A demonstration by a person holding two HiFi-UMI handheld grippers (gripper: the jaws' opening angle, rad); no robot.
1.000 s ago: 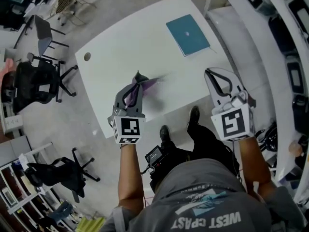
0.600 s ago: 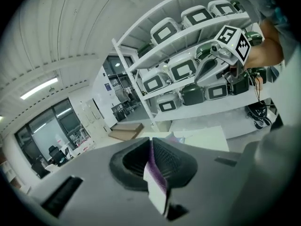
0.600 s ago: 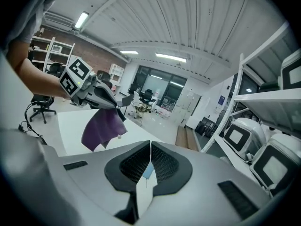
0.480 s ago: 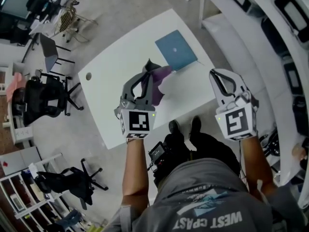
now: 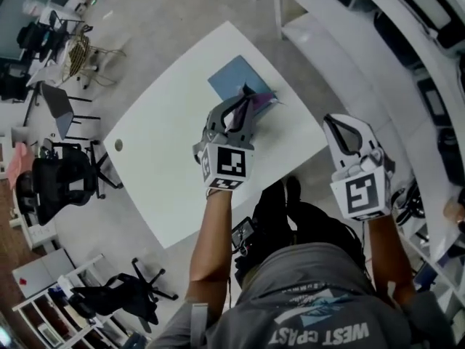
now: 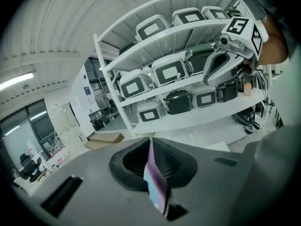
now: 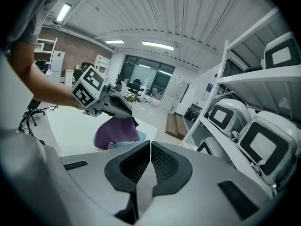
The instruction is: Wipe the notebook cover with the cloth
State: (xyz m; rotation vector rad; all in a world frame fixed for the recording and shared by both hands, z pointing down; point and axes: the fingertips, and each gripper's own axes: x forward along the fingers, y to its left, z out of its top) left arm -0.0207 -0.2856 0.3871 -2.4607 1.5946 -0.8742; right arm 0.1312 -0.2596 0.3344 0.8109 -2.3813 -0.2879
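The teal-blue notebook (image 5: 227, 79) lies flat near the far edge of the white table (image 5: 163, 147). My left gripper (image 5: 248, 93) is shut on the purple cloth (image 5: 259, 101) and holds it over the notebook's near right corner; whether the cloth touches the cover I cannot tell. In the left gripper view a fold of the cloth (image 6: 156, 185) is pinched between the closed jaws. My right gripper (image 5: 336, 124) hangs off the table's right side, shut and empty. In the right gripper view the left gripper (image 7: 123, 111) shows with the cloth (image 7: 117, 132) bunched under it.
White shelving (image 5: 407, 42) with hard cases runs along the right, close to my right gripper. Black office chairs (image 5: 51, 184) stand on the floor to the left. The person's shoes (image 5: 280, 191) are at the table's near edge.
My left gripper has carried the cloth from the middle of the table away from me to the notebook. The right gripper has stayed beside the table.
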